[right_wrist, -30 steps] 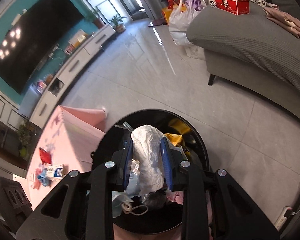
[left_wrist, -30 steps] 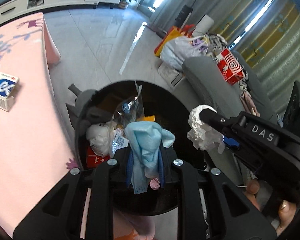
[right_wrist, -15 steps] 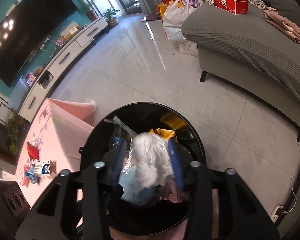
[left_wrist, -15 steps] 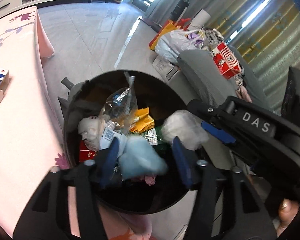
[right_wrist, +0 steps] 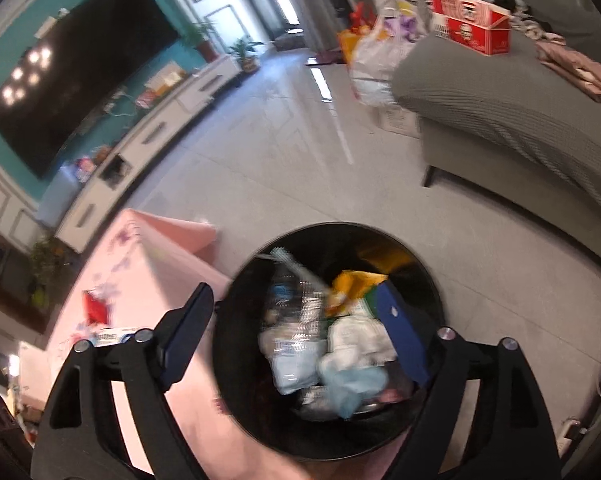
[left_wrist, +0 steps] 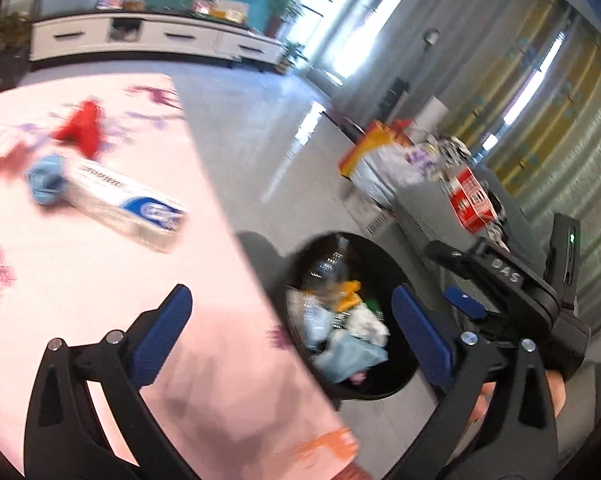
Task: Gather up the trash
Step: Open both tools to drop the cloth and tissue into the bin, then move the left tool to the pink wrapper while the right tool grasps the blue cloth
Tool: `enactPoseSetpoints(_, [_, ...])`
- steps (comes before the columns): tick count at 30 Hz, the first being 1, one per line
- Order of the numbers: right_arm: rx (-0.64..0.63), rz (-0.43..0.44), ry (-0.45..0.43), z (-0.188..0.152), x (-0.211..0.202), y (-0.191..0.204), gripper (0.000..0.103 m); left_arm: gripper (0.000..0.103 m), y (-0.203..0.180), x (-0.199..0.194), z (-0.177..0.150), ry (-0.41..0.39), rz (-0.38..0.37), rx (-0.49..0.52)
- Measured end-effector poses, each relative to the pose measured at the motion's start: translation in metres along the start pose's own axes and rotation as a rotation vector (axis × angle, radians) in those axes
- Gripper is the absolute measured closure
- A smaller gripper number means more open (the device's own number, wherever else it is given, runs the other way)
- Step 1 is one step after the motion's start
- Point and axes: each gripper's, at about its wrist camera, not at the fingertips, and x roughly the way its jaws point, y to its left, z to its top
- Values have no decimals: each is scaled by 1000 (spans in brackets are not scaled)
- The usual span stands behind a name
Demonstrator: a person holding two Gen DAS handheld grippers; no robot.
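Both claws just opening, nothing between: left gripper point(left_wrist: 292, 332), right gripper point(right_wrist: 296, 330). Blue wad point(right_wrist: 350, 384) in bin point(right_wrist: 432, 280). Next: reach slow for box point(left_wrist: 126, 210) on table point(left_wrist: 80, 280).

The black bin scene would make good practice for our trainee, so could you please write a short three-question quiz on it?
1. True or false: the left tongs grip a blue cloth.
2. Where does the white crumpled paper lie? A) on the sofa B) in the black bin C) on the floor
3. Which long box lies on the pink table?

Key:
1. False; both the left and the right tongs have just been opening, with nothing between them.
2. B
3. The white and blue box.
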Motion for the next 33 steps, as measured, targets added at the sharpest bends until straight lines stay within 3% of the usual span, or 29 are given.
enactPoseSetpoints(6, [-73,22,-53,-6,-8,28,5,3,57,-63,1,-88,152,-41])
enactPoseSetpoints(11, [-126,-1,-72,-13,-6,46,3,3,111,-106,-12,-114,239,-140])
enactPoseSetpoints(14, [-180,-9,-78,-19,-4,60,3,3,138,-126,-23,-107,274,-149])
enactPoseSetpoints(19, [-284,-22,-94,-33,0,88,3,3,179,-152,-43,-194,331,-209])
enactPoseSetpoints(24, [-360,60,-31,-50,15,122,3,3,227,-162,-51,-228,435,-310])
enactPoseSetpoints(26, [-422,117,4,-57,23,142,3,3,241,-167,-54,-237,450,-358])
enactPoseSetpoints(30, [-559,147,60,-66,40,196,3,3,256,-171,-56,-226,388,-428])
enactPoseSetpoints(33, [-602,204,131,-74,58,233,4,3,265,-172,-58,-219,385,-456])
